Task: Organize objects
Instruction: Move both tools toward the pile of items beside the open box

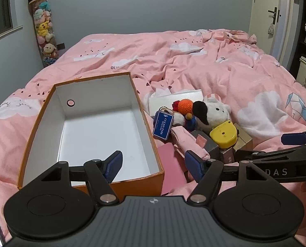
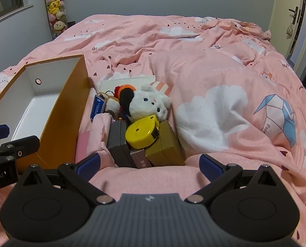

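Observation:
An empty orange box (image 1: 91, 127) with a white inside lies on the pink duvet. Right of it is a pile: a white plush with a black ear (image 1: 212, 113), an orange crocheted toy (image 1: 184, 106), a blue tag (image 1: 163, 126), a yellow tape measure (image 1: 224, 134), a pink pouch (image 1: 186, 142) and small boxes (image 2: 167, 146). My left gripper (image 1: 154, 164) is open, straddling the orange box's near right corner. My right gripper (image 2: 148, 164) is open wide just in front of the pile (image 2: 141, 133), holding nothing.
A white flat box (image 1: 175, 100) lies behind the pile and a dark pink booklet (image 1: 171, 164) beside the orange box. The rumpled duvet (image 2: 214, 65) covers the whole bed. A clear tube of plush toys (image 1: 44, 30) stands in the far left corner; a door (image 1: 274, 16) is at right.

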Action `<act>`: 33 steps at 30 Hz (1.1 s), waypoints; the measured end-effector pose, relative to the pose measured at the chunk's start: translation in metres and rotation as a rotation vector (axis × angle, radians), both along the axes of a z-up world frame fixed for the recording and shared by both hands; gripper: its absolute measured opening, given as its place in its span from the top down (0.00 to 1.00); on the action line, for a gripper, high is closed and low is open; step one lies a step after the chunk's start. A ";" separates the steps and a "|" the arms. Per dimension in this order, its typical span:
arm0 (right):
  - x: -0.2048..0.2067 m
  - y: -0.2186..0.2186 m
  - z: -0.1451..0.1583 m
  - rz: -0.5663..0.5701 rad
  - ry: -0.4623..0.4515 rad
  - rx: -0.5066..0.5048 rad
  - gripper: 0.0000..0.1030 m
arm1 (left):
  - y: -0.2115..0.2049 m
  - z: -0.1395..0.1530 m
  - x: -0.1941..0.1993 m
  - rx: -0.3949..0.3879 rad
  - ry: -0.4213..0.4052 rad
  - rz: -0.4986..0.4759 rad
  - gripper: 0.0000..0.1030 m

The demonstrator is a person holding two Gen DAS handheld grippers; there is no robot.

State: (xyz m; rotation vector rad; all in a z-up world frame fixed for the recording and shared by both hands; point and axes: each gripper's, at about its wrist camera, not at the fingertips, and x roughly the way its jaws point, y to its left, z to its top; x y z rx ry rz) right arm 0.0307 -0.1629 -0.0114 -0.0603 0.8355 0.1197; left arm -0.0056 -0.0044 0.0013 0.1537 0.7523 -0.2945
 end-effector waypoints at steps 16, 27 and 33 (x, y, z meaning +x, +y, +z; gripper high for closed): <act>0.001 0.000 -0.003 0.021 0.021 0.029 0.01 | -0.001 -0.001 0.001 -0.001 0.010 -0.048 0.21; 0.004 -0.005 -0.003 0.023 0.025 0.053 0.03 | -0.002 -0.003 0.006 -0.047 0.033 -0.111 0.28; 0.016 -0.016 -0.004 0.004 0.053 0.069 0.30 | -0.008 -0.003 0.015 -0.077 0.059 -0.160 0.49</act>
